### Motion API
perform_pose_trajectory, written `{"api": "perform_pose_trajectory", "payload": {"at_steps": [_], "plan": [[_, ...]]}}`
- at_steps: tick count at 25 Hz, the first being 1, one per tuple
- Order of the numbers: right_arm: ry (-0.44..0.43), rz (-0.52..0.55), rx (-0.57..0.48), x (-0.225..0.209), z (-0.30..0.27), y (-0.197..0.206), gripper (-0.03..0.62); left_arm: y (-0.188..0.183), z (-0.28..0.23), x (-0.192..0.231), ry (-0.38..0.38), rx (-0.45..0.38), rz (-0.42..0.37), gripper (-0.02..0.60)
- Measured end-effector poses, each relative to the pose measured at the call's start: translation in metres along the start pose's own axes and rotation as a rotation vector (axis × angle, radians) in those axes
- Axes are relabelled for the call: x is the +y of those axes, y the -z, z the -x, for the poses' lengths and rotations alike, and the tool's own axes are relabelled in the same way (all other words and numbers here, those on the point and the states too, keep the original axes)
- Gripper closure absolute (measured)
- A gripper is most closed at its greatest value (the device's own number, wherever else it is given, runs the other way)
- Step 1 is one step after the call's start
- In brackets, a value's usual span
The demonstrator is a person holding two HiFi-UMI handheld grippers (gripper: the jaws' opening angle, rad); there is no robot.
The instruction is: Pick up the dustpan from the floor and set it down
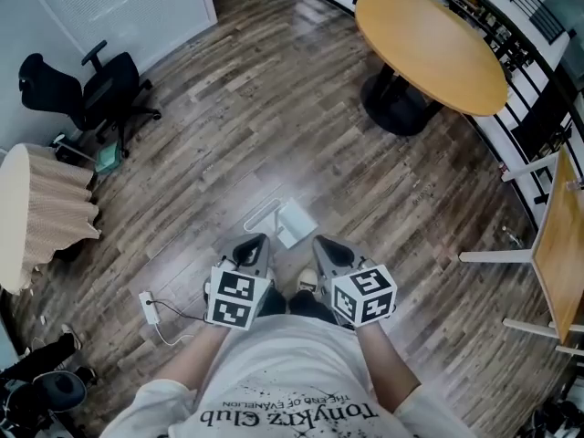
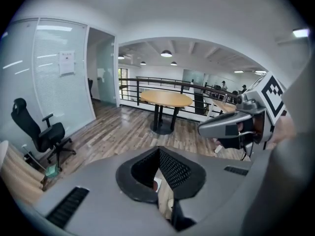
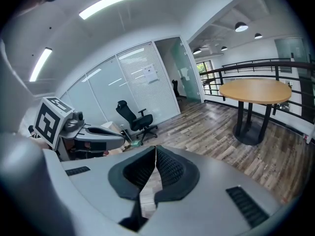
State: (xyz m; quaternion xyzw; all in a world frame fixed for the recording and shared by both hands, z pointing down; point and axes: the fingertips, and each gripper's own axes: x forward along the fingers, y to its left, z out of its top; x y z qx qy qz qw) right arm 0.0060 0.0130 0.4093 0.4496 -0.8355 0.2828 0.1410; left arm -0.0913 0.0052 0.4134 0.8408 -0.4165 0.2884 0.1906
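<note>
The white dustpan [image 1: 290,220] lies flat on the wooden floor [image 1: 274,108], its thin handle pointing to the left of the head view, and nothing touches it. Just short of it, closer to the person, the left gripper [image 1: 257,242] and the right gripper [image 1: 323,244] are held side by side above the floor, both tilted down and forward, with their marker cubes facing up. In the left gripper view the left gripper's [image 2: 158,151] dark ribbed jaws are pressed together at the tips with nothing between them, and the right gripper [image 2: 204,129] shows off to the side. In the right gripper view the right gripper's [image 3: 156,149] jaws likewise meet at the tips and pinch nothing. A round wooden table [image 1: 429,48] stands well beyond the dustpan, a black office chair [image 1: 96,94] sits by the glass wall, and a white plug with its cable [image 1: 149,306] lies on the floor beside the left gripper.
</note>
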Motion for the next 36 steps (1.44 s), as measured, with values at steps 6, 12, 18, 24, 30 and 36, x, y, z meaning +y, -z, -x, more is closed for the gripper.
{"api": "perform_pose_trajectory", "payload": {"at_steps": [6,12,18,24,30,36], "plan": [[-0.024,0.021,0.014,0.014,0.0,0.002,0.568,0.001,0.007,-0.004,0.01,-0.026,0.034,0.558],[-0.013,0.053,0.045,0.013,0.006,0.003,0.568,0.0,0.008,-0.009,0.018,-0.032,0.021,0.558],[-0.009,0.053,0.055,0.014,0.004,-0.003,0.568,-0.002,0.007,-0.013,0.032,-0.028,0.019,0.558],[-0.008,0.055,0.056,0.008,0.006,-0.006,0.568,-0.004,0.004,-0.016,0.041,-0.024,0.014,0.558],[0.008,0.052,0.037,-0.005,0.008,-0.017,0.568,-0.007,0.002,-0.014,0.038,-0.023,0.014,0.558],[0.009,0.06,0.024,-0.014,0.002,-0.022,0.568,-0.014,-0.008,-0.008,0.023,-0.032,-0.013,0.558]]}}
